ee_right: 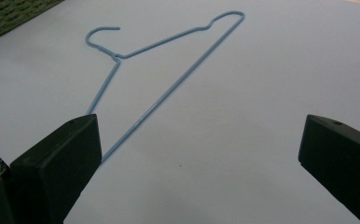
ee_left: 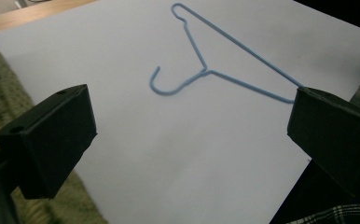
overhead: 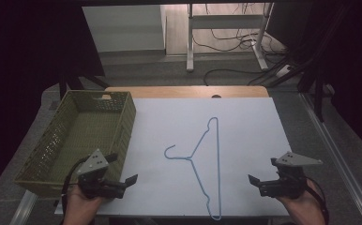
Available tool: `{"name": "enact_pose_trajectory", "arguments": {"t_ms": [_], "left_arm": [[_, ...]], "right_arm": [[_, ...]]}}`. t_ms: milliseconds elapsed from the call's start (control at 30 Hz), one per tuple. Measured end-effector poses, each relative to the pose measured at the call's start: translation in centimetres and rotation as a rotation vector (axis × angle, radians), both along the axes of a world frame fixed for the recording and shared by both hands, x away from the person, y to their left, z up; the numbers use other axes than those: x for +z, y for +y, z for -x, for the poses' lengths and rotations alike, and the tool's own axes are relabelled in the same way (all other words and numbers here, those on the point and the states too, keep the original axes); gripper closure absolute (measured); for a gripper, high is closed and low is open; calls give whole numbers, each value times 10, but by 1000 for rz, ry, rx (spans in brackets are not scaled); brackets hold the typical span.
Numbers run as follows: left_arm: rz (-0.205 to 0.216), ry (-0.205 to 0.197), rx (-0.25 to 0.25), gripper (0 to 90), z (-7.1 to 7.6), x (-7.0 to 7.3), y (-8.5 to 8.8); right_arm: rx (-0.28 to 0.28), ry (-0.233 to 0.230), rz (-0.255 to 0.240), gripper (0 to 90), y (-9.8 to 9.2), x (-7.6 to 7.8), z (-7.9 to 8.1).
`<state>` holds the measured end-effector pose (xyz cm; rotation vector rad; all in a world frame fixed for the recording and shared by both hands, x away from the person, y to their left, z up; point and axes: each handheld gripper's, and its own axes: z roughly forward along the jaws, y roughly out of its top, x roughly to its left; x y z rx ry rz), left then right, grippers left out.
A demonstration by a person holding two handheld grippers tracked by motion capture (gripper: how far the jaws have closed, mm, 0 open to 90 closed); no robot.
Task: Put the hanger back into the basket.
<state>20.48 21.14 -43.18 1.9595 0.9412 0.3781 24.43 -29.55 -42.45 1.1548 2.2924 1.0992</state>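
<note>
Setting: a dim room with dark curtains at both sides; grey carpet floor (overhead: 245,77) beyond the bench, with black cables (overhead: 230,37) trailing round the white metal legs of another desk (overhead: 226,21).

Surface: wooden bench (overhead: 188,91), its far edge bare, the rest covered by a large white sheet (overhead: 249,136).

Item 1: light blue wire coat hanger (overhead: 214,164), lying flat near the middle of the white sheet. Hook points toward the left side; the long straight bar runs from the far end to the near edge of the sheet. Touched by neither gripper.

Item 2: olive-green woven plastic basket (overhead: 123,122), rectangular, open-topped, standing at the left end of the bench, its right wall just beside the sheet's left edge.

Item 3: left hand-held gripper (overhead: 123,180), black with a grey three-cornered plate, held near the front left corner beside the basket. Jaws wide apart, holding nothing, aimed toward the hanger.

Item 4: right hand-held gripper (overhead: 259,183), same make, held near the front right, well apart from the hanger's bar. Jaws wide apart, holding nothing, aimed leftward.
</note>
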Motion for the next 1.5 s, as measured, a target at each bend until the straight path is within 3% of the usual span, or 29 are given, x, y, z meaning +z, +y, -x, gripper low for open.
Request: {"name": "enact_pose_trajectory", "arguments": {"t_ms": [500, 800, 900, 1100, 1167, 1500], "left_arm": [[-33, 44, -79, 12, -18, -26, -37], [-44, 61, -94, 13, -27, -37, -46], [-26, 68, -109, 12, -31, -40, -50], [-30, 76, -120, 12, -36, -44, -55], [-49, 78, -127, 12, -40, -46, -59], [-63, 83, -128, 12, -50, -53, -65]], "right_arm": [[61, 28, 15, 0, 19, -4, -8], [92, 29, 29, 8, 30, -6, -14], [111, 25, 36, 7, 37, -6, -17], [121, 35, 30, 2, 47, -7, -22], [128, 40, 32, 0, 53, -8, -25], [163, 66, 38, 0, 72, -12, -36]]}}
